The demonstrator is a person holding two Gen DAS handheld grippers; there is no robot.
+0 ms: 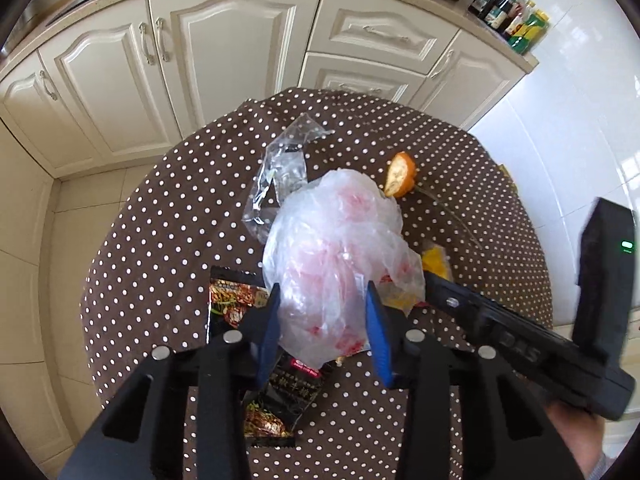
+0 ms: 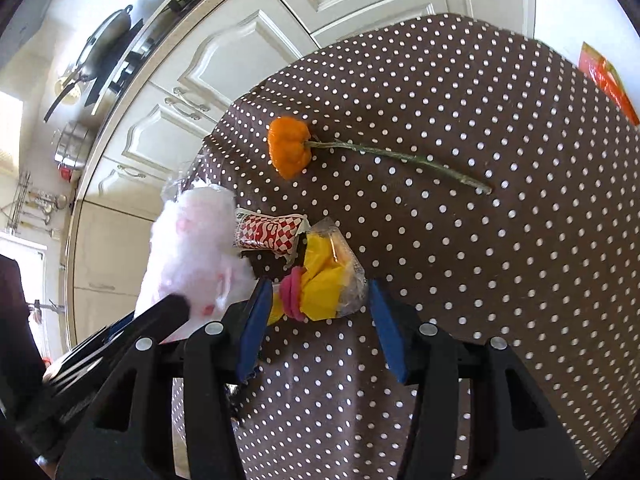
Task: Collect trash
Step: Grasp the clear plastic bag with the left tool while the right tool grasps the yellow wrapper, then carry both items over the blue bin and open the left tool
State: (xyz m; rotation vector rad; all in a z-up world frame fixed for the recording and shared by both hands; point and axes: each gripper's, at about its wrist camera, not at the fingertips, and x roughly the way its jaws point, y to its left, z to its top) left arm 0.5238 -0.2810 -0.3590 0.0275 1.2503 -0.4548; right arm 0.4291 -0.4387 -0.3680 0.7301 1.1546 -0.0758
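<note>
Left claw point(image 1: 322, 300) was clenched on the crumpled bag point(image 1: 332, 240), its blue pads point(image 1: 270, 320) pressing the bag's lower folds; the bag stood over the surface point(image 1: 180, 220), above a black wrapper point(image 1: 280, 392). Right claw point(image 2: 316, 300) was released: its jaws straddled the yellow wrapper point(image 2: 324, 280) without pressing it. That wrapper lay directly ahead between the pads, touching the surface, with a checkered wrapper point(image 2: 272, 232) just beyond. The right claw was the nearer; closing would likely suffice. The orange flower point(image 2: 289, 146) lay farther off, its stem point(image 2: 400, 156) running away to the right, crosswise to the jaws. A clear wrapper point(image 1: 280, 168) lay beyond the bag. The black wrapper bore Chinese characters, too blurred to read; the right claw's body point(image 1: 516, 344) showed raised lettering, not legible.
</note>
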